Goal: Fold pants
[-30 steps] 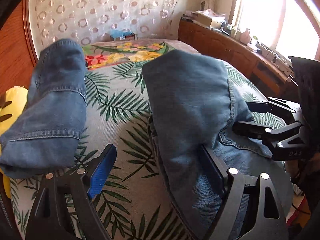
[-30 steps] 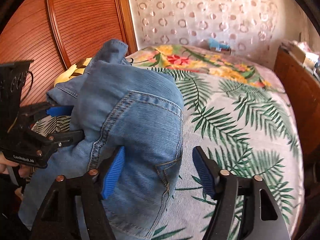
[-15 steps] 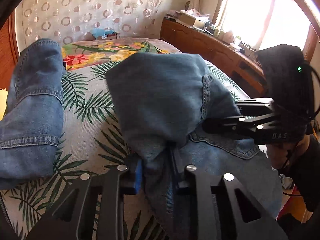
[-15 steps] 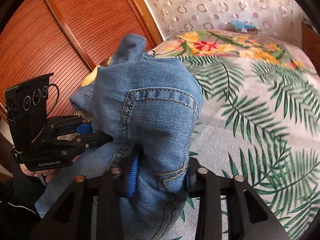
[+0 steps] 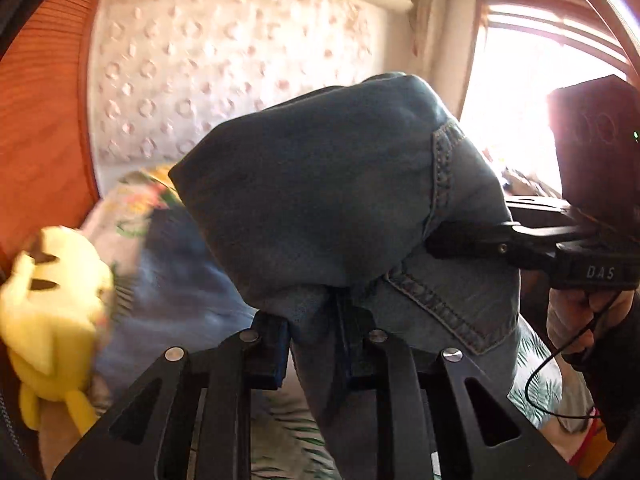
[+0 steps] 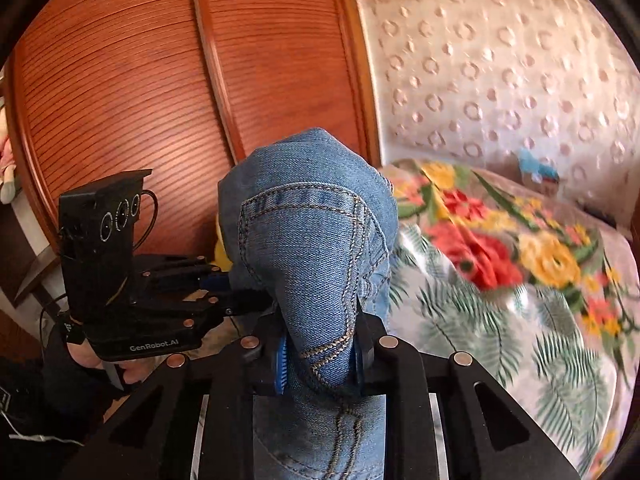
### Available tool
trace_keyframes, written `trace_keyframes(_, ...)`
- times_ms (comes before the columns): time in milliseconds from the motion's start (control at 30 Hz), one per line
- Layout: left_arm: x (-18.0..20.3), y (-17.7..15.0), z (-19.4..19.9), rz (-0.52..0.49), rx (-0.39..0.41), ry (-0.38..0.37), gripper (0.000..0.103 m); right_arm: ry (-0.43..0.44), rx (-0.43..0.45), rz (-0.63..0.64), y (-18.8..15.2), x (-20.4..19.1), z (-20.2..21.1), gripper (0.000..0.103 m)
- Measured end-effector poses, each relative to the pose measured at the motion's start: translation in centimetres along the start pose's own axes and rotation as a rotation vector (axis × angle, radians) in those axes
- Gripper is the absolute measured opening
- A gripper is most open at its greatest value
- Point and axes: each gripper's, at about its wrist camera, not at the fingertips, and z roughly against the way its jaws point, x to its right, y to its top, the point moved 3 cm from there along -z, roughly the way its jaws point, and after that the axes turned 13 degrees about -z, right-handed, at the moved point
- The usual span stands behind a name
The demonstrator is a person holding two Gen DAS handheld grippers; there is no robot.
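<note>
Left wrist view shows your left tool [image 5: 310, 344] clenched on a thick bunch of the blue denim pants [image 5: 328, 200]. Its jaws have just been closing, and the cloth is squeezed tight between them. Your right tool [image 6: 320, 354] has also just been closing, and it pinches the same pants right by a stitched back pocket [image 6: 304, 248]. Both tools grip the pants near each other, and the pants bulge up over them, above the leafy, flowery bed cover [image 6: 500, 280].

You look to be picking the pants up so you can lay them out for the fold. To do it well, keep both grips tight so no cloth slips out. Raise both tools at the same height, so the pants hang even. Then pull them gently apart to smooth the bunched top. Let the legs hang free before you lay them on the bed.

Watch the fluffy yellow toy [image 5: 52, 312] by the left edge of the bed. The hanging cloth could drag it along.

You can read some words too. In the left view the right tool's side says "DAS" [image 5: 600, 272]. In the right view the left tool's side says "GenRobot.AI" [image 6: 154, 347].
</note>
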Motion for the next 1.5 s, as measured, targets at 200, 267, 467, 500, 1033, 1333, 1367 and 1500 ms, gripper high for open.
trace_keyframes(200,-5.7,3.0,4.9,0.002,0.071,0.146,0.02,0.138,0.065,0.038,5.5,-4.2,-3.5,0.024)
trace_keyframes(267,-7.6,4.0,6.1,-0.006,0.083,0.2,0.02,0.212,0.09,0.01,6.9,-4.6,-4.9,0.024)
trace_keyframes(467,-11.7,2.9,0.4,-0.027,-0.056,0.291,0.021,0.279,0.088,-0.208,6.8,0.8,-14.0,0.028)
trace_keyframes(500,-12.5,2.0,-1.4,-0.018,-0.104,0.297,0.021,0.241,0.061,-0.226,6.0,2.1,-16.4,0.029)
trace_keyframes(1033,-13.2,-2.8,-7.1,0.028,-0.245,0.22,0.022,-0.124,0.028,-0.143,5.1,4.8,-18.3,0.061)
trace_keyframes(1333,-12.6,-4.7,-7.8,0.051,-0.29,0.219,0.022,-0.16,-0.001,-0.041,4.2,1.3,-19.0,0.02)
trace_keyframes(1367,-12.6,-4.8,-7.8,0.057,-0.289,0.22,0.022,-0.195,-0.02,-0.047,3.9,1.9,-19.5,0.02)
trace_keyframes(1500,-11.9,-4.5,-7.0,0.057,-0.274,0.225,0.022,-0.21,-0.023,-0.116,3.6,2.5,-18.6,0.021)
